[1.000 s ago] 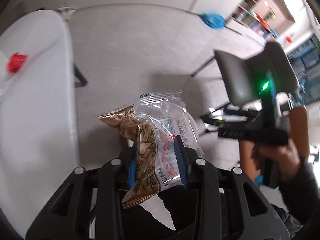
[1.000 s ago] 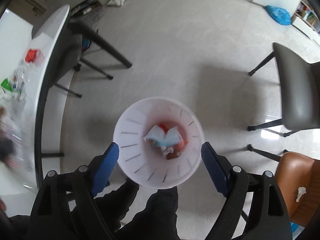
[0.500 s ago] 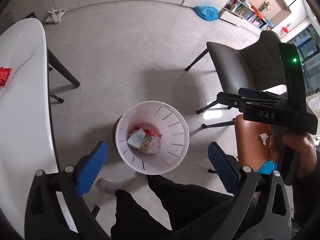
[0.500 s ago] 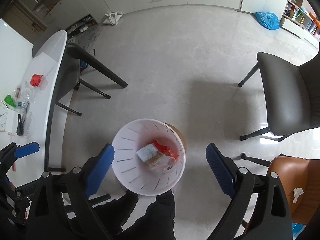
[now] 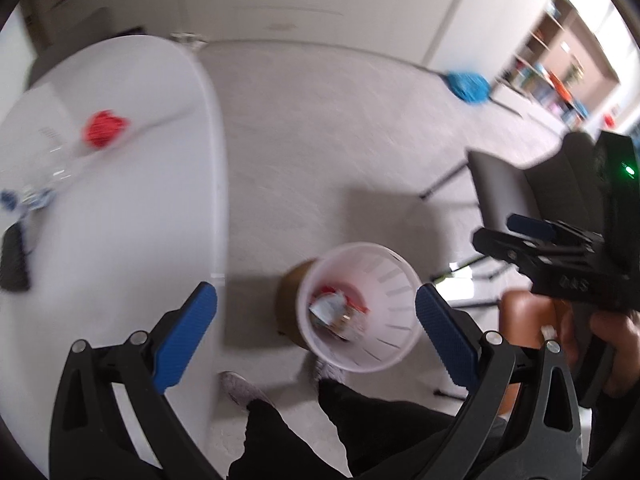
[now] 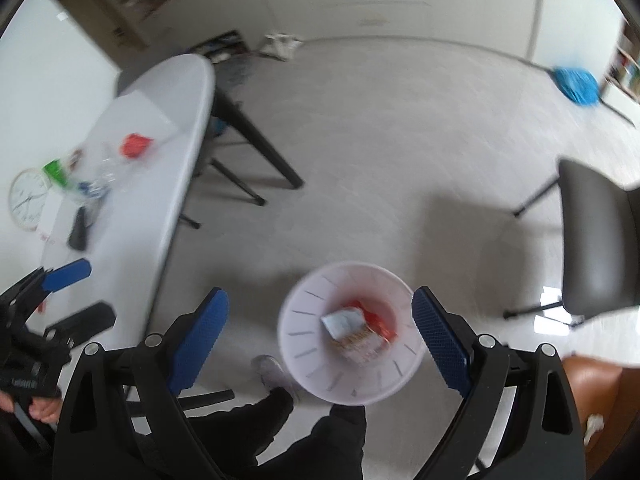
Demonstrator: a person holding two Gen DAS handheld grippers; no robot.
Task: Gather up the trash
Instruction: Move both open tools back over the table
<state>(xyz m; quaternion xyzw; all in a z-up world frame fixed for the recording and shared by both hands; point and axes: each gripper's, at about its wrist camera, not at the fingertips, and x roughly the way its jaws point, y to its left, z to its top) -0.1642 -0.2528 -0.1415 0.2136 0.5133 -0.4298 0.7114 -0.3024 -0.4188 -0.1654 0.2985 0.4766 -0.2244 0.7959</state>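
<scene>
Your left gripper and right gripper are both wide open and hold nothing. The wrappers lie in the white bin on the pale floor, beside the white table.

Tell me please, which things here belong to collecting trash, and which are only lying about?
Belong to the job:
- white trash bin holding wrappers
- red crumpled wrapper on the white table
- left gripper, open and empty
- right gripper, open and empty

Only lying about:
- wall clock
- grey chair
- blue bag on the floor
</scene>
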